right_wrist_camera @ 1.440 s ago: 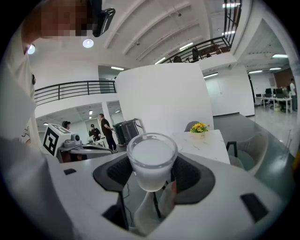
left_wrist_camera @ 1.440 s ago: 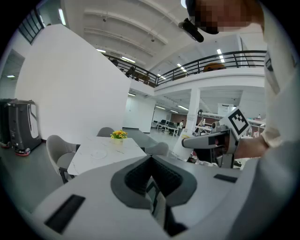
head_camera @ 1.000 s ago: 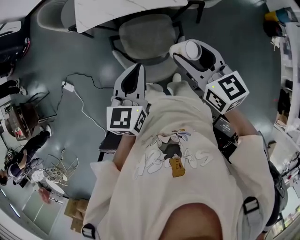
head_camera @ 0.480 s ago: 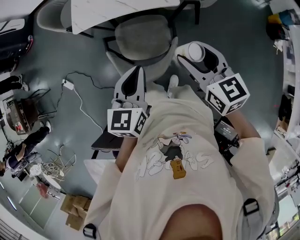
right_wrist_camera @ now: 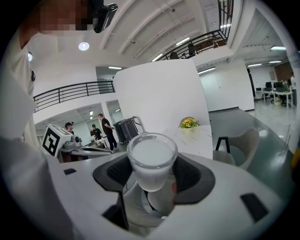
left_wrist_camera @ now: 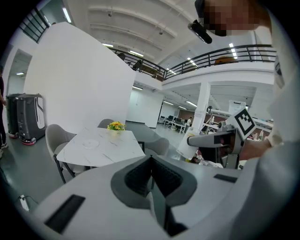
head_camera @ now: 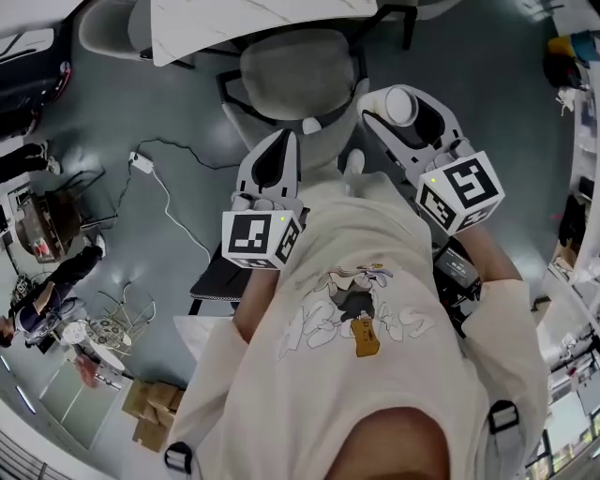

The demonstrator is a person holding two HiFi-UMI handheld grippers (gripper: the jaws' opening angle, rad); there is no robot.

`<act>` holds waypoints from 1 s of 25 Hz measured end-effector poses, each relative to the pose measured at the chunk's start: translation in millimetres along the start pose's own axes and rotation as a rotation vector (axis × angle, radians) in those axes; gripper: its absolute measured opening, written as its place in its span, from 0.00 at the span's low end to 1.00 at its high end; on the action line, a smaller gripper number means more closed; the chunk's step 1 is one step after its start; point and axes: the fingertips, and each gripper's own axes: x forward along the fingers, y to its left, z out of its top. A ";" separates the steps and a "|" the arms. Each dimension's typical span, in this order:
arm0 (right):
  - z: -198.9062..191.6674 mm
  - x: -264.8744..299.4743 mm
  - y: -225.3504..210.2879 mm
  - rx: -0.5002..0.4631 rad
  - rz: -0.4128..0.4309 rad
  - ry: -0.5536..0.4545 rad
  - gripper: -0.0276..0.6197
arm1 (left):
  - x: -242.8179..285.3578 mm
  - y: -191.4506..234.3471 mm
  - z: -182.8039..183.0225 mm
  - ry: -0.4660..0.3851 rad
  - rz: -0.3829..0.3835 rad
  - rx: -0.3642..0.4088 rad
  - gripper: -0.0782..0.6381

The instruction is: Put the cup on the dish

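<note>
A frosted white cup (right_wrist_camera: 151,160) sits upright between the jaws of my right gripper (right_wrist_camera: 151,165), which is shut on it. From the head view the cup (head_camera: 401,105) shows from above at the tip of the right gripper (head_camera: 399,107), held out over the floor. My left gripper (head_camera: 279,142) is shut on nothing, its jaws meeting in the left gripper view (left_wrist_camera: 151,161). A faint round dish (left_wrist_camera: 89,144) lies on the white marble table (left_wrist_camera: 117,152), some way ahead of both grippers.
A pot of yellow flowers (left_wrist_camera: 115,126) stands at the table's far end. Grey chairs (head_camera: 295,70) surround the table (head_camera: 253,21). A cable with a plug (head_camera: 141,164) lies on the floor at left. People stand by a black case (right_wrist_camera: 105,126) further off.
The head view has shifted a little, so the chair and table sit slightly differently in it. Both grippers keep their pose and the cup stays in the right one.
</note>
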 end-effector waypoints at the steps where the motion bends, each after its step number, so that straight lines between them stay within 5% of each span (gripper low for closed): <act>1: 1.3 5.0 -1.9 0.004 -0.003 0.002 0.45 | 6.3 5.2 2.5 0.002 -0.006 0.005 0.11; 11: 30.7 77.6 -18.4 -0.003 -0.014 0.033 0.45 | 50.3 66.9 38.8 -0.041 -0.033 -0.011 0.11; 17: 41.2 117.6 -26.8 -0.028 -0.001 0.047 0.45 | 87.4 91.5 31.4 0.007 -0.063 -0.052 0.11; 25: 47.1 138.3 -41.2 -0.151 0.067 0.057 0.45 | 101.2 96.0 66.3 -0.094 0.059 -0.015 0.11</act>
